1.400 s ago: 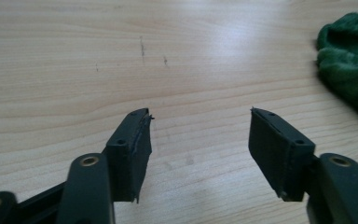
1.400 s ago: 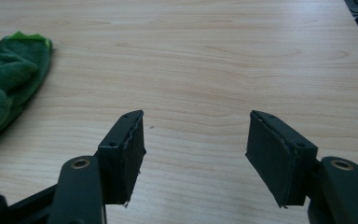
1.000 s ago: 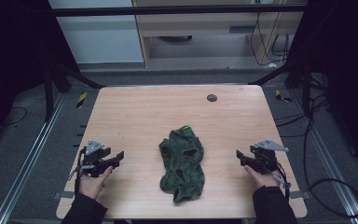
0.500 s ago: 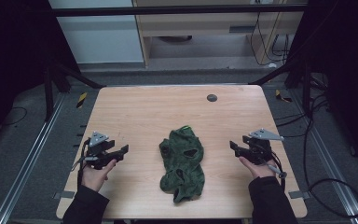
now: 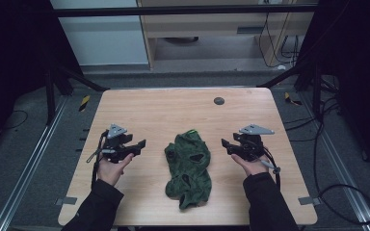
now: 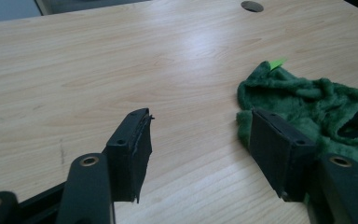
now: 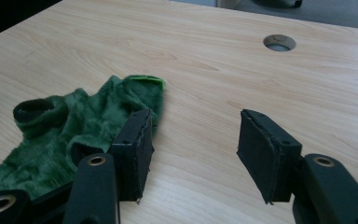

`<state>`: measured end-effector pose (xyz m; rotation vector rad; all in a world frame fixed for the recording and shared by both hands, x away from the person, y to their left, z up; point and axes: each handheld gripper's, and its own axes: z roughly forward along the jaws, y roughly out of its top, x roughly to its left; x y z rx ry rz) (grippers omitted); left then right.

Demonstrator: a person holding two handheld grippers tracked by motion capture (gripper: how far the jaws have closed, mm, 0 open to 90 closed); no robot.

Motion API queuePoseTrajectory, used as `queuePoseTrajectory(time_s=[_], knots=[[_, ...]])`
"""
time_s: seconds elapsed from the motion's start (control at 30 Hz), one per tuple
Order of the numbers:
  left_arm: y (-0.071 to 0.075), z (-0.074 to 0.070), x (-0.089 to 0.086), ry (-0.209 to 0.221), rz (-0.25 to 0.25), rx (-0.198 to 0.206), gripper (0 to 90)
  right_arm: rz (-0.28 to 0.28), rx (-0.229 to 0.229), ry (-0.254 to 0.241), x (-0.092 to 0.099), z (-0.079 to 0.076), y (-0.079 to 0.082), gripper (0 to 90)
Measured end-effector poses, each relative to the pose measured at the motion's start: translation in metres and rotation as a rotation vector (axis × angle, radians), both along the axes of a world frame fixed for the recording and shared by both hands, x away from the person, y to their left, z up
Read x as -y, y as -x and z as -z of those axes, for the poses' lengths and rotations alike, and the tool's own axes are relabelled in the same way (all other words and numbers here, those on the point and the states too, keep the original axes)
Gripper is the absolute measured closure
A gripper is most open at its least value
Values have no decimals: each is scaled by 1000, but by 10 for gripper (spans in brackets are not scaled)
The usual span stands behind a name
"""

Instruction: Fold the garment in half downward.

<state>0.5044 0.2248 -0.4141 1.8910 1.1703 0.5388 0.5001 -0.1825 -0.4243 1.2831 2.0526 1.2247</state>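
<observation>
My left gripper (image 5: pixel 141 144) and right gripper (image 5: pixel 225 144), both gaping and empty, flank the green garment (image 5: pixel 189 166), lying lengthwise between them, roughly equally near.

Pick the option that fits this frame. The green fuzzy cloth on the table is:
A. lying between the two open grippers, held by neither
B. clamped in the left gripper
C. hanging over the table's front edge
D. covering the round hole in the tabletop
A: the green cloth lies bunched on the table between the left gripper and the right gripper, both open and holding nothing.
</observation>
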Motion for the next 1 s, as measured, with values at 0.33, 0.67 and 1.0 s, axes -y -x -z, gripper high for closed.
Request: queuePoseTrajectory(time_s=[0.33, 0.67, 1.0], knots=[[-18, 4, 31, -5, 36, -14, 420, -28, -16, 3, -25, 2, -18, 457], [-32, 21, 53, -25, 76, -61, 429, -34, -58, 9, -38, 14, -31, 468], [-46, 41, 74, -67, 100, -112, 428, -45, -113, 28, -50, 34, -40, 475]])
